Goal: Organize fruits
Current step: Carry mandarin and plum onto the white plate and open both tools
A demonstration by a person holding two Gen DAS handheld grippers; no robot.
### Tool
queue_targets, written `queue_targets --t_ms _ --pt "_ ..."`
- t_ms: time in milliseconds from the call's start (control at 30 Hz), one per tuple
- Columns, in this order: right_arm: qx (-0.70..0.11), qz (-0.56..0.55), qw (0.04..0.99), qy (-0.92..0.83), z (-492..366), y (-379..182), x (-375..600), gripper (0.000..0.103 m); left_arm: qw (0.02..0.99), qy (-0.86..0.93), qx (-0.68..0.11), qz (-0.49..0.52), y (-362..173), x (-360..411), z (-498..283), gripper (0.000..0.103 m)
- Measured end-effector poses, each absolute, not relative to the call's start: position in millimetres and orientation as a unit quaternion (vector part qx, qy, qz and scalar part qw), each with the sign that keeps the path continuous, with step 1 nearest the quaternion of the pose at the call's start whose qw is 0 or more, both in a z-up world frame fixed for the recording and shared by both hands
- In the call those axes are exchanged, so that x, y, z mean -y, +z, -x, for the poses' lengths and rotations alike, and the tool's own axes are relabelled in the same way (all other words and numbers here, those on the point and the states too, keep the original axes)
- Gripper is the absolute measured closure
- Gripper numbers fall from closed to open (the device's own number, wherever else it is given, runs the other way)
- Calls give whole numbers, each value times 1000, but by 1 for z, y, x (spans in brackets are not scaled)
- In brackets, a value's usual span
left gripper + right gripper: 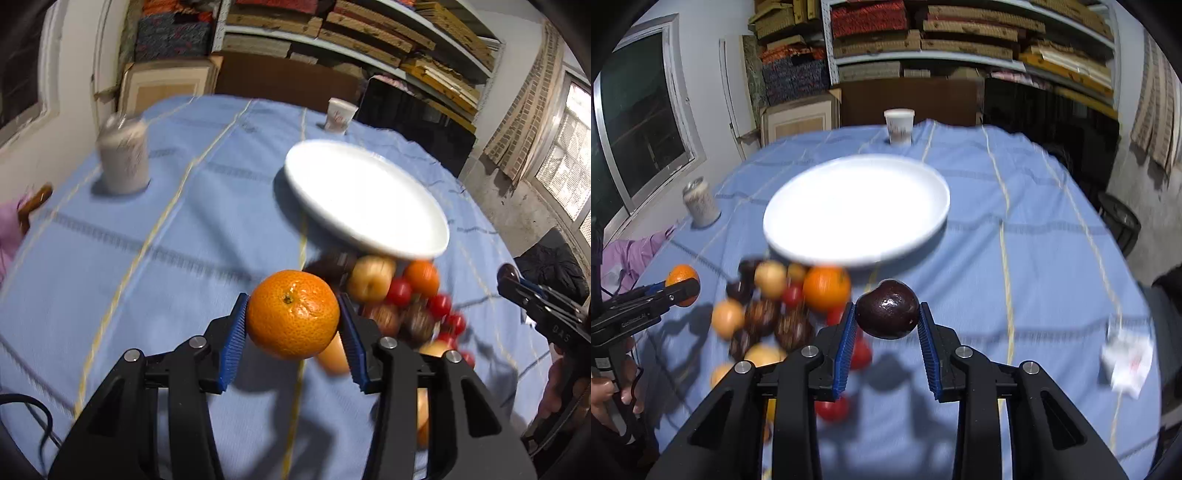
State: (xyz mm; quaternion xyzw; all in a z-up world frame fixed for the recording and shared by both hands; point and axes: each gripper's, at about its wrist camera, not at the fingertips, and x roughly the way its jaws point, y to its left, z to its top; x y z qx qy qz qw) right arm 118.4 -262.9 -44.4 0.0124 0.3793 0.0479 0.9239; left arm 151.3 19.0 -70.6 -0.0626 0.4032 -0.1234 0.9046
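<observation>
From my left gripper (292,319), I see its blue pads pinching an orange (293,314) off the cloth (147,229). Just past the orange and to its right lies the fruit pile (402,299): pale apples, another orange, small red fruits and dark ones, all blurred. Beyond the pile sits the white plate (365,199), bare. Far ahead to my left stands a can (123,155), and beyond the plate a paper cup (340,115). At the right edge my right gripper (511,275) pokes in side-on; from here I cannot tell what it carries.

From my right gripper (887,319), that is plain: its pads press on a dark plum (887,309), lifted off the cloth (1034,258). The pile (775,306) now lies to my left and partly under the left finger, with red fruits showing below the jaws. The plate (857,210) is straight ahead, the cup (899,125) behind it, the can (700,202) far left. Only this view shows a crumpled white paper (1126,363) on the cloth to my right, and my left gripper (685,288) at the left edge, with the orange (681,275) at its tip and my hand (613,387) on its handle.
</observation>
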Motion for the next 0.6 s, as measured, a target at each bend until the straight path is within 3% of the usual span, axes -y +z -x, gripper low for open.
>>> queue_targets --t_ms 267,533,600 --pt "-375 -23 926 43 -224 -39 270 69 913 -147 -381 12 -37 42 -241 57" --pt "-397 -8 917 34 -304 -58 253 68 892 -133 -431 -25 -78 79 -328 56" --pt "-387 6 922 24 -306 -55 250 54 888 -138 -438 -24 -83 80 -332 56"
